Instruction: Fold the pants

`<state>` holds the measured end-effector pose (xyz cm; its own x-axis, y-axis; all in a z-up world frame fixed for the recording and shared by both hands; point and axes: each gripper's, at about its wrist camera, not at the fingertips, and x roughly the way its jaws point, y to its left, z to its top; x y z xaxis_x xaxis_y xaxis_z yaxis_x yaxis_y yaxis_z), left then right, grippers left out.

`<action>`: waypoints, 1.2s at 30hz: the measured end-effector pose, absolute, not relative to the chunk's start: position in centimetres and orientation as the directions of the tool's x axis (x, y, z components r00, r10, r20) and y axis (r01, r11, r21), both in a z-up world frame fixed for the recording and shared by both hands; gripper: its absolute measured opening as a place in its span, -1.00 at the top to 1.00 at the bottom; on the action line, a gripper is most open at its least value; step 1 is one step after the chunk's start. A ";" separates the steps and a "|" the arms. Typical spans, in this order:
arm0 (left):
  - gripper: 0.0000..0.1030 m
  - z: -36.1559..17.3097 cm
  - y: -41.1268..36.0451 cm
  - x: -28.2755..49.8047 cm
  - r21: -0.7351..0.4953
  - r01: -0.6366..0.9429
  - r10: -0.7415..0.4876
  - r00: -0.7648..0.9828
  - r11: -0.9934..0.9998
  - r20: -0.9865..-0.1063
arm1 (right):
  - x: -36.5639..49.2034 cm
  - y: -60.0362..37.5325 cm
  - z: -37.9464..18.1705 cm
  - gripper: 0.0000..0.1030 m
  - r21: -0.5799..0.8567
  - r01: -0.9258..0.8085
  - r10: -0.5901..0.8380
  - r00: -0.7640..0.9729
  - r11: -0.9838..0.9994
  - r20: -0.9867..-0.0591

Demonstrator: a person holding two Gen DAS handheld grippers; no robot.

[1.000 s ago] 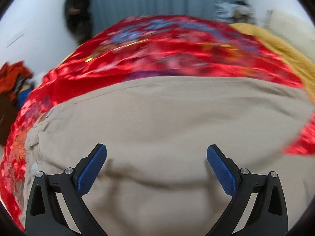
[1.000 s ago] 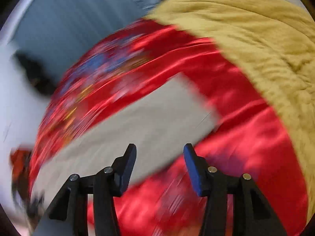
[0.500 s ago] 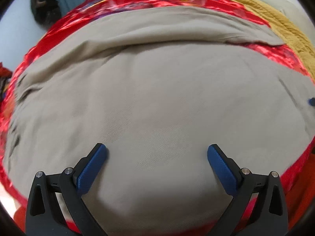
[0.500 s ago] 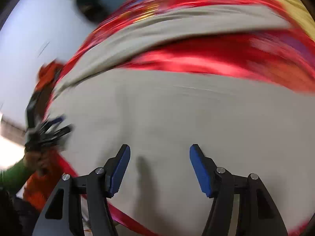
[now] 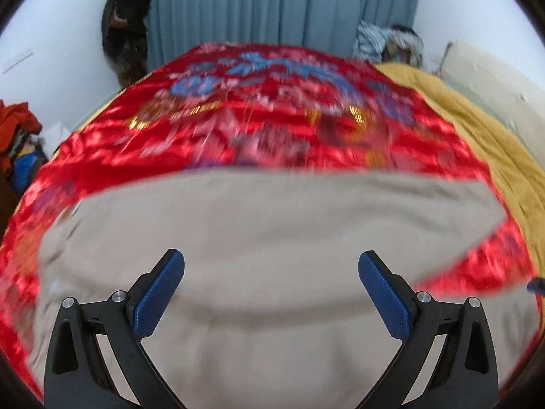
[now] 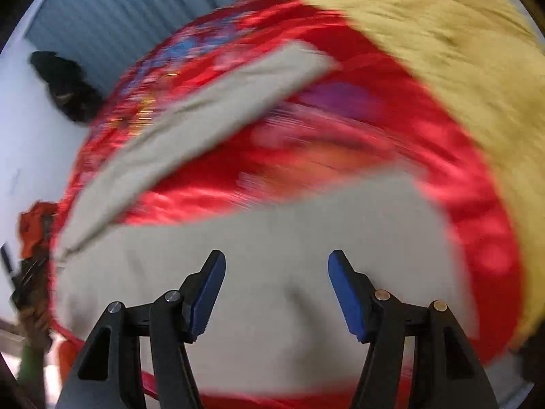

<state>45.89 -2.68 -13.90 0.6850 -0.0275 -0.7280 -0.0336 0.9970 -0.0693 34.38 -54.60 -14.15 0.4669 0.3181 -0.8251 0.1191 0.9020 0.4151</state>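
Note:
Beige pants (image 5: 272,225) lie spread across a red satin bedspread (image 5: 272,126). My left gripper (image 5: 270,259) hovers over the near part of the cloth, open, with nothing between its blue pads (image 5: 160,293). In the right wrist view the pants (image 6: 272,238) fill the foreground, and one leg (image 6: 204,112) runs diagonally away to the upper right. My right gripper (image 6: 276,257) is over the near leg, open, and it holds nothing. Both views are blurred by motion.
A mustard-yellow blanket (image 6: 442,51) covers the bed's right side (image 5: 494,143). A blue curtain (image 5: 279,6) hangs behind the bed, with dark clothing (image 5: 126,27) on the wall and a heap of clothes (image 5: 17,133) at the left. A green-sleeved hand (image 6: 32,323) is at the left edge.
The left wrist view has pulled back from close over the pants, so the bedspread and curtain show again. The right wrist view has swung right, toward the yellow blanket. Both grippers stay open.

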 end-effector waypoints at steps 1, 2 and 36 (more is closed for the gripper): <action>-0.98 -14.8 -3.2 47.5 -0.068 -0.042 -0.021 0.683 0.997 -0.731 | 37.1 -52.1 -13.6 -0.22 0.483 0.065 0.402 0.464 0.873 -0.789; -0.98 -15.7 -3.5 49.0 -0.067 -0.043 -0.020 0.676 0.997 -0.737 | 39.2 -50.1 -13.4 -0.22 0.533 0.030 0.462 0.459 0.846 -0.759; -0.99 -25.9 -4.0 49.5 0.048 0.025 0.022 0.617 0.999 -0.787 | 59.5 -66.4 -20.2 -0.25 0.225 0.296 0.057 0.484 0.928 -0.873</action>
<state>49.53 -4.04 -25.93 0.6168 0.0223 -0.7868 0.0245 0.9986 0.0475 59.46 -66.37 -20.19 0.4835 0.0571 -0.8735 0.2961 0.9284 0.2246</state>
